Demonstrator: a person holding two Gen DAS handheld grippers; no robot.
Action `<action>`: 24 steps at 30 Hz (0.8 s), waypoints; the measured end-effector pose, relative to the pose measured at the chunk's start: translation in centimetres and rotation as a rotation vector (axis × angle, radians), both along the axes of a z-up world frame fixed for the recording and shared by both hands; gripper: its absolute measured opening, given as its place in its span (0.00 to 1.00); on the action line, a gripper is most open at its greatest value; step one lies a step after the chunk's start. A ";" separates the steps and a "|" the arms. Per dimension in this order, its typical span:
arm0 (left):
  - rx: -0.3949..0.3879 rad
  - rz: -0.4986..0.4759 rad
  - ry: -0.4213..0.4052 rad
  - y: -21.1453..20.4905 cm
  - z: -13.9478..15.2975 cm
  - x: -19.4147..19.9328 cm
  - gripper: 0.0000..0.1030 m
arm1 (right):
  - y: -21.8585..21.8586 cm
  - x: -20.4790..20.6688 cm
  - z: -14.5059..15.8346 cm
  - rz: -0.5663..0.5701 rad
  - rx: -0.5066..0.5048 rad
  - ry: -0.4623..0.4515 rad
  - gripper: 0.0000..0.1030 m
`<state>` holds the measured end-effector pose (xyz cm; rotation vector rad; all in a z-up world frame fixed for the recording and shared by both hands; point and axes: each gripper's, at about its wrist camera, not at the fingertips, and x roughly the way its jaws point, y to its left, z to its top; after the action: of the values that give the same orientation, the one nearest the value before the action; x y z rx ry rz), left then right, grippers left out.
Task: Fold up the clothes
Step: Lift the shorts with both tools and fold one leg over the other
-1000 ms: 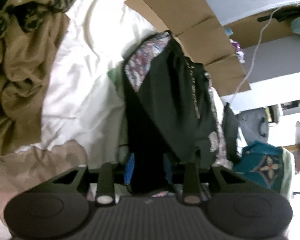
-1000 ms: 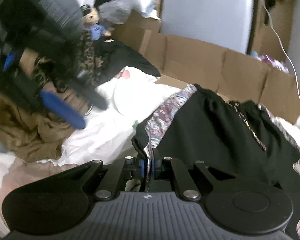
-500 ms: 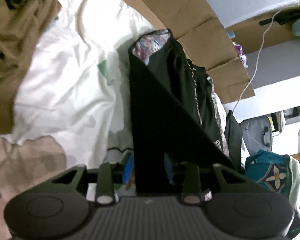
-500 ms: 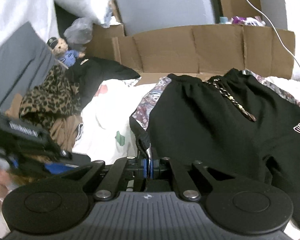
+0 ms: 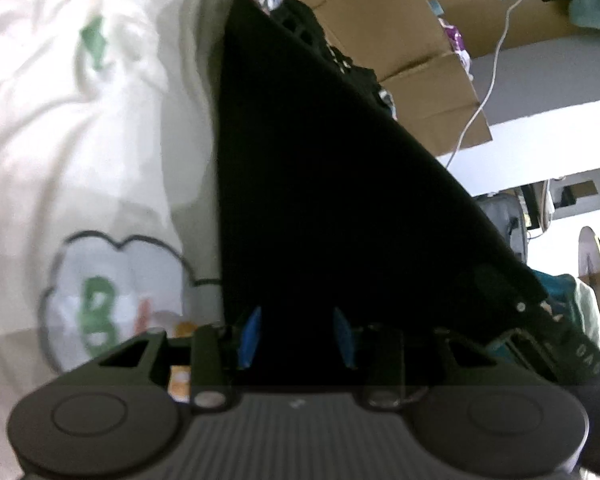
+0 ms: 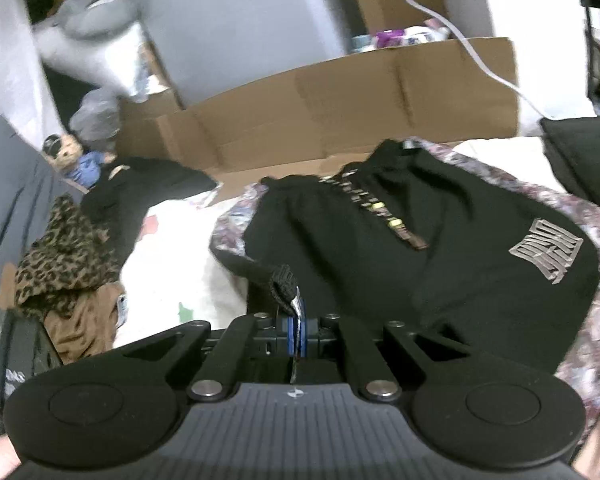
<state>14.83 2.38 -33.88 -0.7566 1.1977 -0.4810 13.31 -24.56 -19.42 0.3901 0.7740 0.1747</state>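
Left gripper (image 5: pixel 296 336): jaws have just been opening, blue pads now stand apart with the black shorts (image 6: pixel 440 240) between them; fabric fills the gap, but whether the pads press on it I can't tell. A second ago the cloth hung bunched from that grip; now it runs as one taut flat panel, so the hem edge is being stretched out.

Right gripper (image 6: pixel 296 334): jaws closed, pinching a hem corner of the shorts, view rolled level vs a second ago.

My read: garment is being spread flat for the first fold, no fold made yet.

Shorts lie mid-bed on the white printed sheet (image 5: pixel 100 140), waistband toward the cardboard (image 6: pixel 340 92) at the far edge. Leopard-print cloth (image 6: pixel 64 256) piled at left edge. Cluttered room, grey wall, white cable (image 6: pixel 460 40) hanging
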 end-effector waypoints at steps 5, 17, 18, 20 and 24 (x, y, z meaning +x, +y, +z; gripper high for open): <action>-0.092 -0.041 -0.047 -1.7 -1.1 -0.2 0.44 | -4.1 1.2 0.2 -0.045 0.067 0.027 0.02; -0.052 -0.131 -0.052 -2.4 -2.9 -0.6 0.44 | -4.9 5.1 1.0 0.170 -0.113 0.148 0.01; -0.049 -0.120 -0.050 -2.2 -3.0 -0.7 0.44 | -4.7 5.3 1.0 0.198 -0.129 0.161 0.01; -0.040 -0.105 -0.059 -1.8 -3.1 -0.9 0.44 | -4.7 5.6 1.2 0.237 -0.150 0.177 0.01; -0.044 -0.087 -0.058 -1.0 -3.2 -1.3 0.44 | -5.5 6.2 1.4 0.272 -0.126 0.208 0.01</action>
<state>13.48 1.40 -37.13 -0.7258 1.1721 -0.5991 19.53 -30.04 -17.98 0.1839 1.0379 0.3421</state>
